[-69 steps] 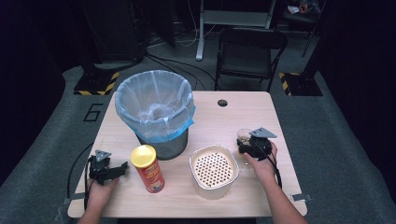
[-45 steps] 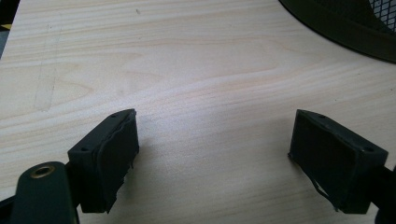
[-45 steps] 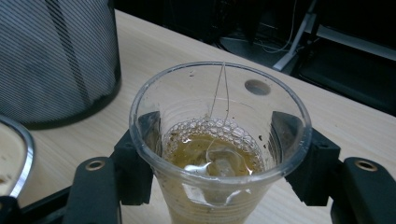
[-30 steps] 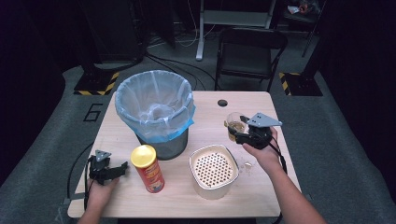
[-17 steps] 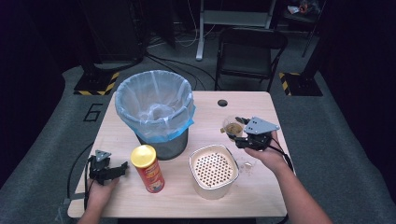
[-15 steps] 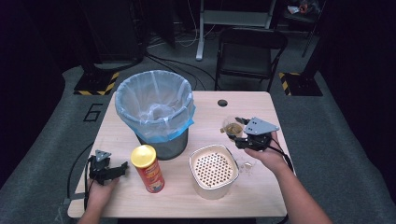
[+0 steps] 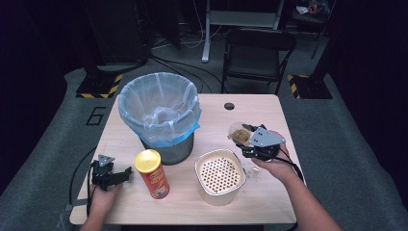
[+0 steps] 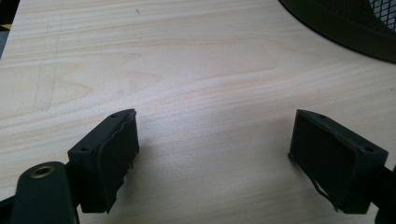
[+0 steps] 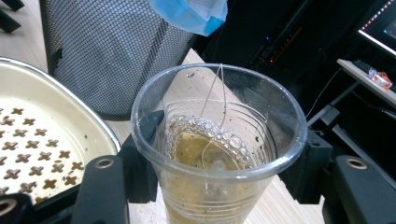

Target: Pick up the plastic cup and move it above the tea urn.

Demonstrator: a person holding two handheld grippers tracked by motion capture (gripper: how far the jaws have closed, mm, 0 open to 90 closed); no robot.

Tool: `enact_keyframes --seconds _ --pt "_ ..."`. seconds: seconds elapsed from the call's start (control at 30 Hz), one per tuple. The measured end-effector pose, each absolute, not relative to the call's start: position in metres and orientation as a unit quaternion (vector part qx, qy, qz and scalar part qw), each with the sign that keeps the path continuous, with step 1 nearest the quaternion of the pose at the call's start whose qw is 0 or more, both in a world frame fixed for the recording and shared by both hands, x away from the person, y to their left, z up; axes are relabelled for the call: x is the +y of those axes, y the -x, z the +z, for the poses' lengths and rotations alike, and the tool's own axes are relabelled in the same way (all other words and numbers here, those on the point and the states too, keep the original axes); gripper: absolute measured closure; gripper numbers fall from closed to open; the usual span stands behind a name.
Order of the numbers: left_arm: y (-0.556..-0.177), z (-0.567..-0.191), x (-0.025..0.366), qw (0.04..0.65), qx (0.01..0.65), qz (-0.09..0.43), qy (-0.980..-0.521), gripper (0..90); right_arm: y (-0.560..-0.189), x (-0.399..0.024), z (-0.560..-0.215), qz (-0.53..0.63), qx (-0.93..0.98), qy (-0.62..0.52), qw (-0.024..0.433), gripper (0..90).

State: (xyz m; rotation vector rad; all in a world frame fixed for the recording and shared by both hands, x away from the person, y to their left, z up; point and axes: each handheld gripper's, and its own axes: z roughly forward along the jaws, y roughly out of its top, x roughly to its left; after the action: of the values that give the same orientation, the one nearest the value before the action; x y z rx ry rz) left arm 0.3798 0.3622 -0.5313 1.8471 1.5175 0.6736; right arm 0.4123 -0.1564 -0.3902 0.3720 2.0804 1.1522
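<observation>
My right gripper [image 7: 249,142] is shut on a clear plastic cup [image 7: 238,133] and holds it just right of a cream container with a perforated insert [image 7: 220,176]. In the right gripper view the cup [image 9: 219,154] stands upright between the jaws of the right gripper [image 9: 224,161]. It holds bubbly brownish liquid, and a thin string runs over its rim. My left gripper [image 7: 111,174] rests open on the table's near left, left of a red can with a yellow lid [image 7: 152,173]. In the left gripper view the left gripper [image 8: 215,140] has only bare wood between its jaws.
A black mesh bin [image 7: 159,114] with a blue-edged liner stands mid-table behind the can; its mesh wall [image 9: 112,51] is close beyond the cup. The perforated container [image 9: 42,140] lies to the cup's left. A folding chair [image 7: 260,53] stands beyond the table's far edge.
My right gripper has carried the cup from near the table's right edge leftward and a little away from the person, to beside the perforated container. The left gripper has stayed put.
</observation>
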Motion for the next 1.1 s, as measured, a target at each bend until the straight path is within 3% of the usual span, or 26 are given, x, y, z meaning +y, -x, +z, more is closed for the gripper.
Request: enact_keyframes --seconds 0.53,0.73,1.1 --pt "-0.380 -0.531 0.362 0.323 0.578 0.257 -0.704 14.9 -0.435 -0.144 -0.391 0.473 0.814 -0.073 0.329 39.1" --pt "-0.380 -0.531 0.362 0.323 0.578 0.257 -0.704 14.9 -0.433 -0.139 -0.395 0.462 0.817 -0.054 0.341 39.2" --pt "-0.380 -0.531 0.362 0.323 0.578 0.257 -0.704 14.9 -0.414 -0.130 -0.393 0.411 0.814 0.011 0.411 39.7"
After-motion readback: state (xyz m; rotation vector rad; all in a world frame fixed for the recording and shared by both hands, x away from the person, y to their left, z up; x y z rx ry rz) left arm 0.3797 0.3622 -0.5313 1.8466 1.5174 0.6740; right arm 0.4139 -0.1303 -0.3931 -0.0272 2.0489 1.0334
